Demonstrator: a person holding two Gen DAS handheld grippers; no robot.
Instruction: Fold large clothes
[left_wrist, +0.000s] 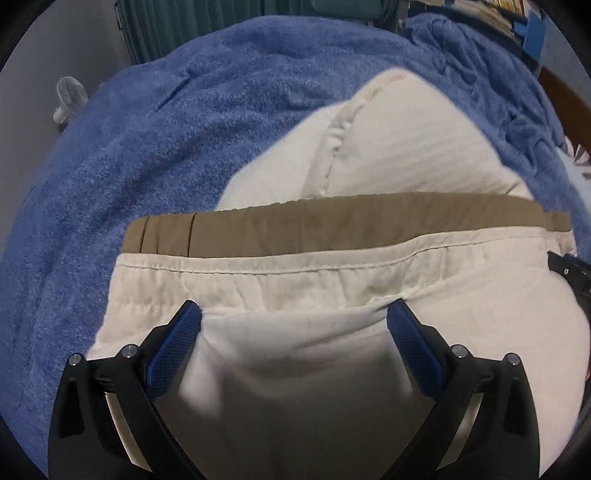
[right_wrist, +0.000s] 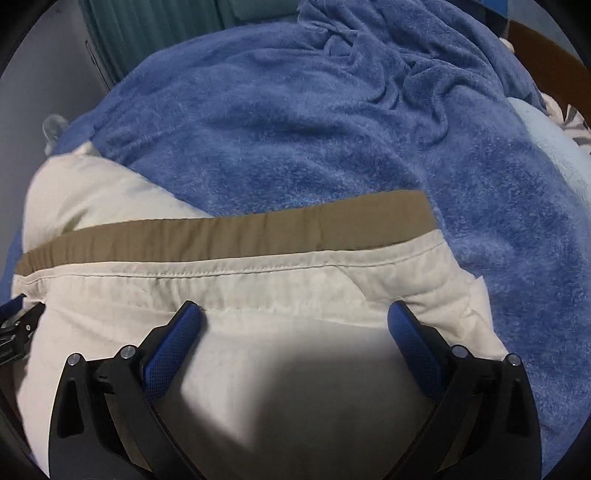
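1. My left tool (left_wrist: 293, 314) has its blue-padded fingers (left_wrist: 173, 350) spread wide apart, resting on the cream trousers (left_wrist: 295, 369) just below the waistband seam, clamping nothing.
2. The trousers lie folded on a blue terry blanket (left_wrist: 147, 147). Their waistband runs left to right across both views, and a tan inner band (left_wrist: 332, 225) shows along its far edge.
3. Beyond the waistband, more cream cloth (left_wrist: 406, 147) lies doubled away from me, with a stitched seam running along it.
4. The trouser fabric is smooth woven cotton with a gathered, puckered waistband; the blanket is fuzzy and rumpled.
5. My right tool (right_wrist: 293, 314) is likewise wide apart on the same cream cloth, near the waistband's right end, gripping nothing.
6. At the far right, a pale blue rounded cushion (right_wrist: 554, 147) sits beside the blanket.
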